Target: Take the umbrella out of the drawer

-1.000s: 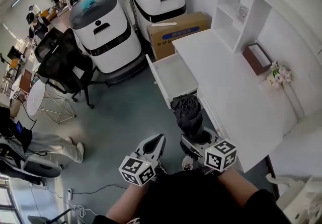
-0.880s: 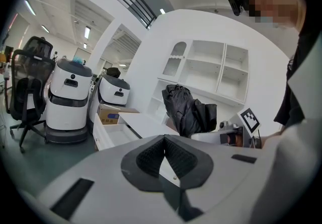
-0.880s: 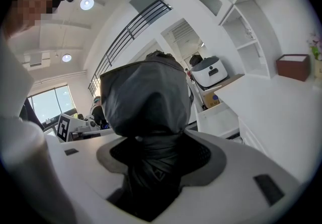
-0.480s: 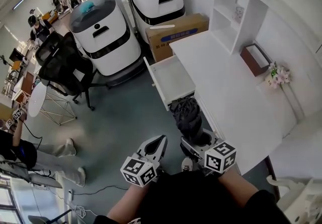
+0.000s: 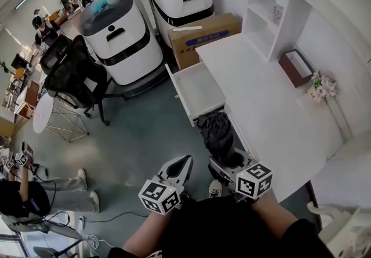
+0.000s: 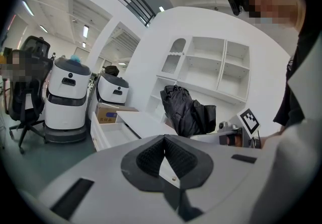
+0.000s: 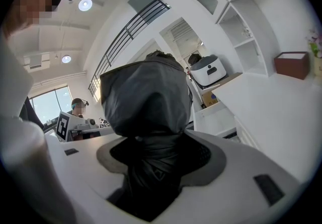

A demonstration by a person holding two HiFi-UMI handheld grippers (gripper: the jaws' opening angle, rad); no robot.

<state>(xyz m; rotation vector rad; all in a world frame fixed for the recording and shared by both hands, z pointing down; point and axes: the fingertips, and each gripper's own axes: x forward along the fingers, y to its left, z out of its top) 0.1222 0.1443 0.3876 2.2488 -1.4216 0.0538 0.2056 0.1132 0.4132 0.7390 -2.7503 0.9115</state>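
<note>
White desk at right, its drawer pulled out, inside looks bare from here. Black folded umbrella is out of the drawer, upright just in front of it at the desk edge, clamped low down by the right gripper. Left gripper beside it, jaws pressed together on nothing. Both sit about where they were half a second ago. Two white machines, a chair and a cardboard box stand beyond. Brown box and flowers on the desk.
</note>
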